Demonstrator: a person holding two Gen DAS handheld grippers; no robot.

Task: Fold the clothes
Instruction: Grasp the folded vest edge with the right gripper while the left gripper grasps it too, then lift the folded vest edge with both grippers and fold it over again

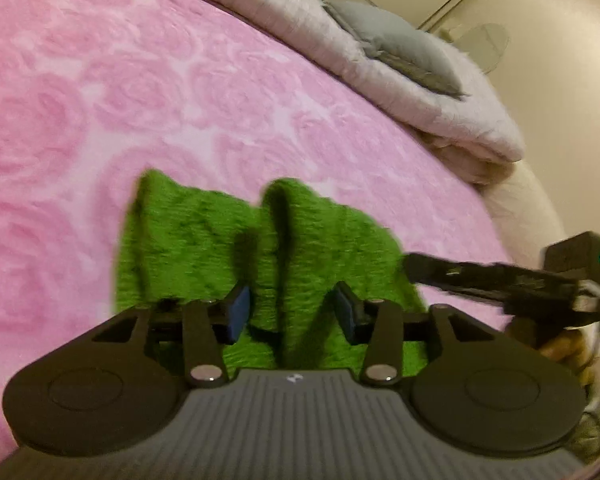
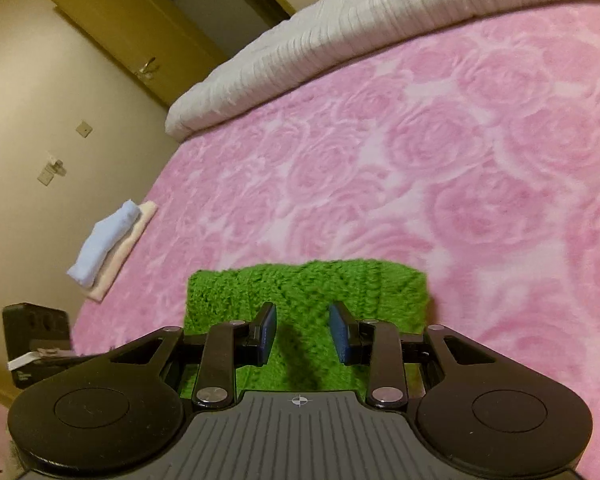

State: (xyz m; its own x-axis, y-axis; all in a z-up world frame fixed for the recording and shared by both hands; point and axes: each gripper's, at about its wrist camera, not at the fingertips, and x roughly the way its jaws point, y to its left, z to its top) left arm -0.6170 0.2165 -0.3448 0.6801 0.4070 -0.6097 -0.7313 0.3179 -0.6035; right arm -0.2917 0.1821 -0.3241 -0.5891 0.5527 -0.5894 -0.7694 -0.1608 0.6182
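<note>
Between the parted pads of both tools, at twelve o'clock, the green garment (image 1: 260, 248) is being straddled on the pink bed (image 1: 120, 80), its long axis running nine-to-three, with left tool (image 1: 292, 312) and right tool (image 2: 303, 332) being held open, gripping nothing.

Green garment (image 1: 204, 248) motion-blurred, near edge hidden behind left claw (image 1: 294, 312).

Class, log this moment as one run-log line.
left gripper: open | right gripper: open | green garment: on pink bedspread, partly folded
</note>
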